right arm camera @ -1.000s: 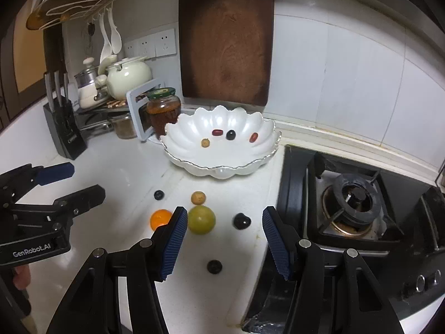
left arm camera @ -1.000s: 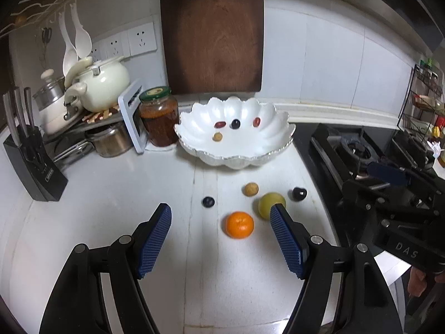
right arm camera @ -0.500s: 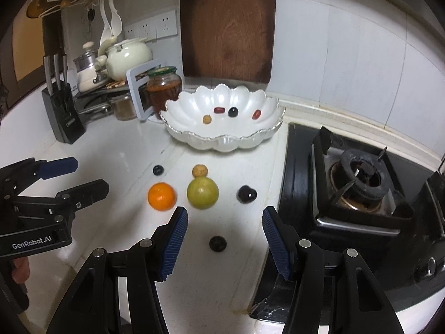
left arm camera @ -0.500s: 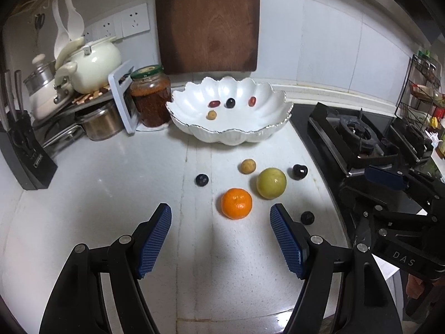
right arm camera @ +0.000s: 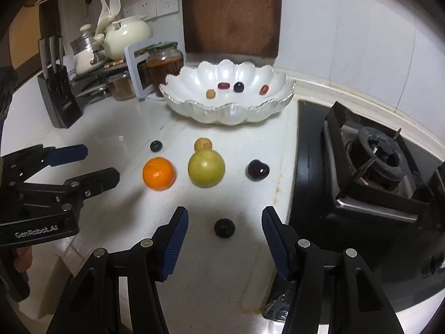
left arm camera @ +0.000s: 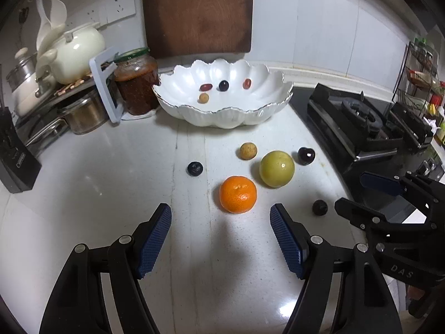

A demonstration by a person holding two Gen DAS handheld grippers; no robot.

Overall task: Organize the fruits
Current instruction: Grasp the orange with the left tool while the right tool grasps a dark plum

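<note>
A white scalloped bowl [left arm camera: 267,111] [right arm camera: 250,114] at the back of the counter holds several small fruits. On the counter lie an orange [left arm camera: 237,194] [right arm camera: 158,173], a green round fruit [left arm camera: 276,169] [right arm camera: 206,168], a small tan fruit [left arm camera: 248,150] [right arm camera: 203,144], a dark cherry [left arm camera: 306,155] [right arm camera: 258,169], a dark berry [left arm camera: 194,168] [right arm camera: 156,145] and another dark berry [left arm camera: 319,207] [right arm camera: 224,228]. My left gripper [left arm camera: 221,236] is open, just short of the orange. My right gripper [right arm camera: 224,239] is open with the near dark berry between its fingers.
A gas stove [right arm camera: 370,167] [left arm camera: 358,122] lies to the right of the fruit. At back left stand a jar [left arm camera: 136,83], pots, a white kettle [left arm camera: 75,53] and a knife block [right arm camera: 59,103]. A wooden board [left arm camera: 197,11] leans on the tiled wall.
Both grippers have moved forward and lower toward the loose fruit, so it looks larger. The near dark berry now sits between the right fingers. Both stay open.
</note>
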